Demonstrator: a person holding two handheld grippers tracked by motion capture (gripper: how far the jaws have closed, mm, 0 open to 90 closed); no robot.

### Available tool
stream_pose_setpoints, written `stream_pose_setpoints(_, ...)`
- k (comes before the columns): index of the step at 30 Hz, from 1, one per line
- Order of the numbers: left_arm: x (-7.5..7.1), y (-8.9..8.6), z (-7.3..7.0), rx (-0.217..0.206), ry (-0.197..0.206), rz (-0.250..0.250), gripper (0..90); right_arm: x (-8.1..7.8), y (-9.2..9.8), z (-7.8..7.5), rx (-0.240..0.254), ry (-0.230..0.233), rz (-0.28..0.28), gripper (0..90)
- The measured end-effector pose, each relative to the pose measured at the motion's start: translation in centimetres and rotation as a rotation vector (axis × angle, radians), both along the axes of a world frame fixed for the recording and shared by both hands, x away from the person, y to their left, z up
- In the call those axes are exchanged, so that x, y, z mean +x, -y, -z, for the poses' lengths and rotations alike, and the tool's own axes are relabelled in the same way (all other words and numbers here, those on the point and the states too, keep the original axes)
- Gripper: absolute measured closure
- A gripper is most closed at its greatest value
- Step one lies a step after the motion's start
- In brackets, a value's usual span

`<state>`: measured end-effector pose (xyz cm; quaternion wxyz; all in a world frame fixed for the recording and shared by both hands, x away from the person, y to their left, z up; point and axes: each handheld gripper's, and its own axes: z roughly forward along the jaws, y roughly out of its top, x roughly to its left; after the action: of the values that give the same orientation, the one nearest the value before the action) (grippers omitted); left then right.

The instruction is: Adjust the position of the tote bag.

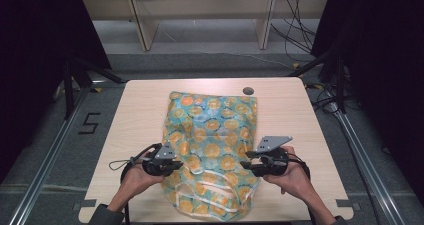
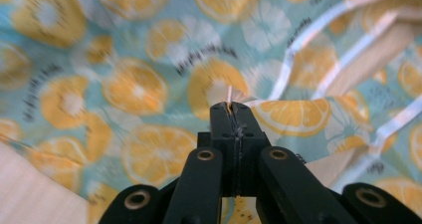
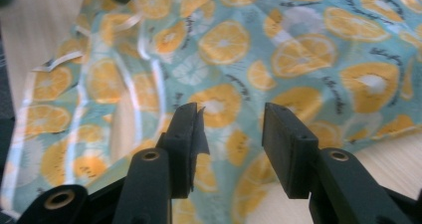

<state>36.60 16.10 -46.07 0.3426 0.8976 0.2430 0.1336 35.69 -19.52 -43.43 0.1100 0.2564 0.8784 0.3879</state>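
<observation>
Landmark: the bag (image 1: 212, 150), a thin plastic one printed with orange slices on a teal ground, with white strips at its handle end.

Bag lies flat and crumpled down the middle of the pale wooden surface (image 1: 140, 110). Its far end stops just short of a small round grommet hole (image 1: 248, 91) set in the surface beyond the bag. Its near, handle end reaches close to the surface edge nearest the person.

Left hand-held gripper (image 1: 172, 166): at the bag's left edge, toward the near end, held in the person's left hand (image 1: 134, 181). In the left gripper view its jaws are pressed together, and a thin fold of the bag's film stands pinched between the tips (image 2: 230, 107). The print beyond is motion-blurred.

Right hand-held gripper (image 1: 249, 166): at the bag's right edge, about level with the left one, held in the person's right hand (image 1: 295, 177). In the right gripper view its jaws (image 3: 229, 129) stand apart, with printed film showing in the gap below them; the pads do not press on it. Whether the tips touch the film, I cannot tell.

Both grippers sit on opposite sides of the bag's near half, facing inward across it. A grey three-cornered plate (image 1: 272, 144) tops the right one, raised above the bag's right edge.
</observation>
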Motion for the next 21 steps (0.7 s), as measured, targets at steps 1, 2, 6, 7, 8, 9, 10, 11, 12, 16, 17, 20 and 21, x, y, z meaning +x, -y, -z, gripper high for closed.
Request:
stream_pose_setpoints(1, 0.0, 0.0, 0.0, 0.000, 0.000, 0.000, 89.3, 0.0, 0.0, 0.0, 0.000, 0.000, 0.000, 58.1)
stream_pose_setpoints(2, 0.4, -0.2, -0.8, -0.028, 0.030, -0.024, 89.4, -0.3, -0.4, 0.0, 0.003, 0.000, -0.016, 57.5)
stream_pose_setpoints(6, 1.8, -0.7, -2.5, -0.056, 0.078, -0.066, 89.5, -0.9, -1.2, 0.1, 0.005, -0.031, -0.073, 56.8)
stream_pose_setpoints(7, 2.2, -0.9, -2.8, -0.072, 0.077, -0.076, 89.5, -1.0, -1.3, 0.1, 0.008, -0.033, -0.102, 56.6)
stream_pose_setpoints(8, 2.2, -0.9, -2.8, -0.072, 0.077, -0.076, 89.5, -1.0, -1.3, 0.1, 0.008, -0.033, -0.102, 56.6)
stream_pose_setpoints(9, 2.9, -1.1, -3.4, -0.115, 0.089, -0.108, 89.5, -1.2, -1.5, 0.0, 0.002, -0.048, -0.108, 55.1)
stream_pose_setpoints(10, 3.2, -1.2, -3.7, -0.125, 0.091, -0.111, 89.5, -1.3, -1.6, 0.0, -0.003, -0.047, -0.108, 55.0)
stream_pose_setpoints(11, 3.4, -1.2, -3.9, -0.139, 0.092, -0.116, 89.5, -1.3, -1.6, 0.0, -0.012, -0.051, -0.117, 54.6)
stream_pose_setpoints(12, 3.7, -1.3, -4.1, -0.150, 0.094, -0.120, 89.5, -1.3, -1.7, 0.0, -0.012, -0.055, -0.111, 53.9)
stream_pose_setpoints(16, 4.4, -1.3, -4.8, -0.198, 0.094, -0.132, 89.5, -1.1, -2.0, 0.2, -0.021, -0.012, -0.077, 51.7)
stream_pose_setpoints(17, 4.5, -1.3, -4.9, -0.195, 0.104, -0.136, 89.5, -1.0, -2.1, 0.2, -0.030, -0.018, -0.068, 50.7)
stream_pose_setpoints(20, 4.7, -1.3, -5.2, -0.231, 0.104, -0.145, 89.5, -0.2, -3.1, 0.8, -0.033, 0.012, -0.041, 48.7)
stream_pose_setpoints(21, 4.7, -1.3, -5.5, -0.238, 0.107, -0.144, 89.5, 0.1, -3.6, 1.2, -0.037, 0.013, -0.026, 48.8)
